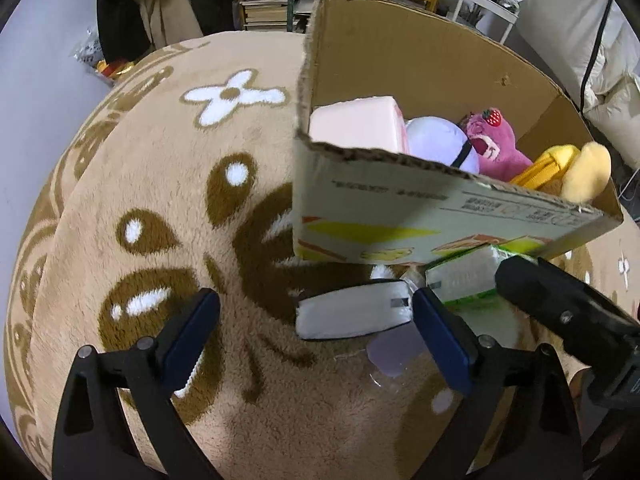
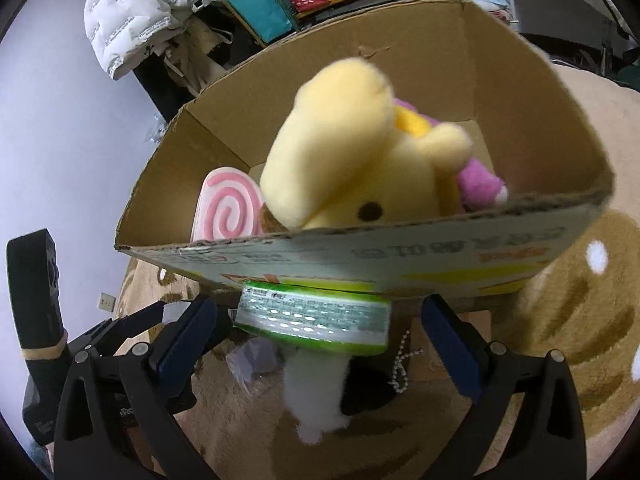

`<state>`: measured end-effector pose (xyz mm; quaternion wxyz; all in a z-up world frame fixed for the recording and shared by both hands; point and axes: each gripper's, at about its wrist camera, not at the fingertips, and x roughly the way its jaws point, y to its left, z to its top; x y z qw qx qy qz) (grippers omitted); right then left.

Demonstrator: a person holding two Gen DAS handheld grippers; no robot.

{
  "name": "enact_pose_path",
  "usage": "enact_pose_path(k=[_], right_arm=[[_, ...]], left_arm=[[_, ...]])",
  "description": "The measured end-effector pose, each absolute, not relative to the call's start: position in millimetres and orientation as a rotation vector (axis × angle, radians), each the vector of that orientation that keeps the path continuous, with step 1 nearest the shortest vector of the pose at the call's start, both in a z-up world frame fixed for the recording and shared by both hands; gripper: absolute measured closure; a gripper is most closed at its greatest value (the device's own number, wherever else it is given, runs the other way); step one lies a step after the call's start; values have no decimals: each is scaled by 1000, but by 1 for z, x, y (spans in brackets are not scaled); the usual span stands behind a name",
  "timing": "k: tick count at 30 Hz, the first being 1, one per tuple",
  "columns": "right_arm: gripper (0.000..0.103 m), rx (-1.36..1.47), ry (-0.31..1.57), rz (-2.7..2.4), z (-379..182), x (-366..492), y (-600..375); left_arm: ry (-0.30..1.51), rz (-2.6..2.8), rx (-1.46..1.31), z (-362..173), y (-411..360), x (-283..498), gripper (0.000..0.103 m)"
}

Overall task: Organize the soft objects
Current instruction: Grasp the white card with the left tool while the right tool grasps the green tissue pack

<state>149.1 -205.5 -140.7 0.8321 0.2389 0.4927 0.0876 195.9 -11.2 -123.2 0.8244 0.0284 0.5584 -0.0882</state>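
Now | left gripper (image 1: 316,334) jaws wide, empty | right gripper (image 2: 320,338) jaws wide around green tissue pack (image 2: 314,318)

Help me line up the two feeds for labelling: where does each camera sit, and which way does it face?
Left wrist: on the left tool, angled down at the rug and white packet; its open blue fingers show, plus the other tool.
Right wrist: on the right tool, facing the box's near wall; own open fingers show.
Shared: cardboard box, yellow plush, green packet.
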Motion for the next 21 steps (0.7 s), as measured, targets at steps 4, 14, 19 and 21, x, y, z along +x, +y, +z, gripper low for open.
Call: enact_pose_path(k=[4, 14, 19, 21], right_arm=[[0, 494, 1058, 183, -144, 151, -204], [14, 542, 1086, 182, -151, 153, -209], [22, 468, 1069, 161, -142, 147, -203], [23, 460, 1066, 153, -140, 144, -204]], left_arm=[[1193, -191, 65, -124, -10, 197, 15], [1233, -247, 43, -128, -15, 193, 58], [1202, -246, 66, -123, -19, 186, 58], [1186, -239, 70, -120, -20, 182, 58]])
